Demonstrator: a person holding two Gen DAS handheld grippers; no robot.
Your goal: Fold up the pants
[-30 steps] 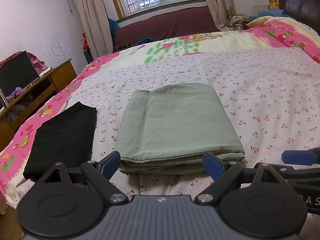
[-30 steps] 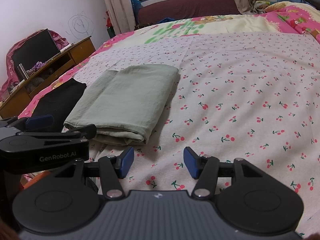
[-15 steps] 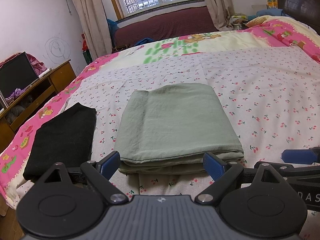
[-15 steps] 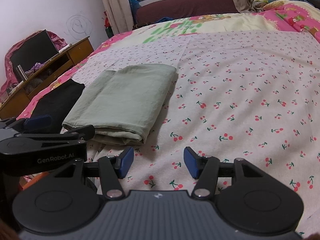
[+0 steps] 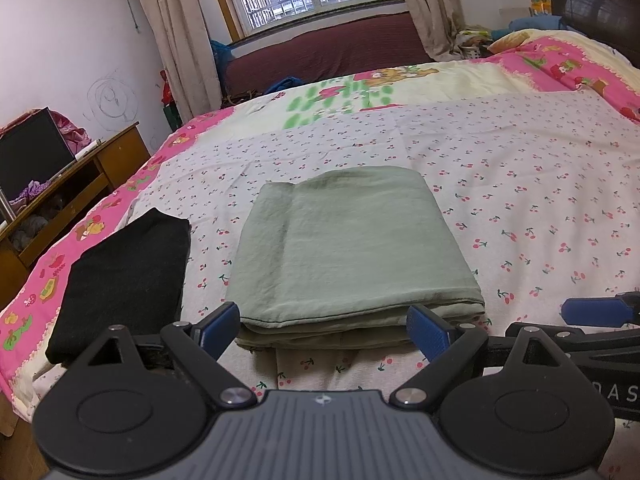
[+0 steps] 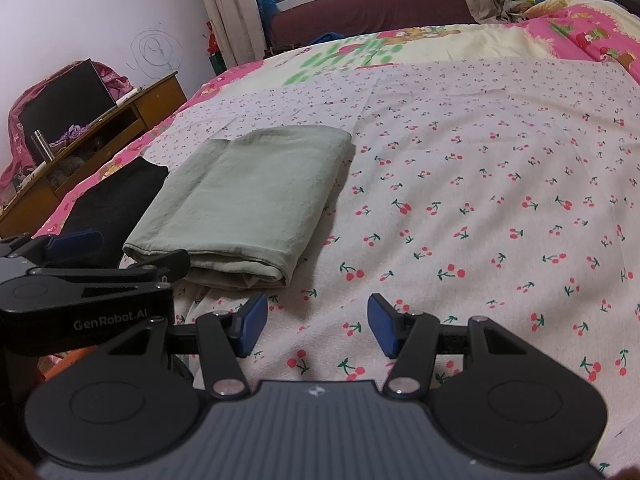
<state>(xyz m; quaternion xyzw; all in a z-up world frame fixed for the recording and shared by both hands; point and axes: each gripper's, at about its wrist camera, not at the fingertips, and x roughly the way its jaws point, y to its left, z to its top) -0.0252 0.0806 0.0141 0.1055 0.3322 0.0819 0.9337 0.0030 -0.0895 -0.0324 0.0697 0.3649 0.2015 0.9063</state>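
My left gripper (image 5: 324,330) is spread wide and holds nothing, poised just short of the near edge of the green pants (image 5: 348,248), which lie folded in a flat rectangle on the cherry-print bedsheet (image 5: 540,200). My right gripper (image 6: 318,326) is open and empty too, over bare sheet to the pants' right. A folded black cloth (image 5: 124,272) lies just left of the pants.

Black garment (image 5: 120,276): near end hidden behind left gripper (image 5: 326,330) body. Green pants (image 6: 248,200): near-left corner covered by left gripper's fingers (image 6: 76,241). Right gripper (image 5: 592,312) cut off at right edge.
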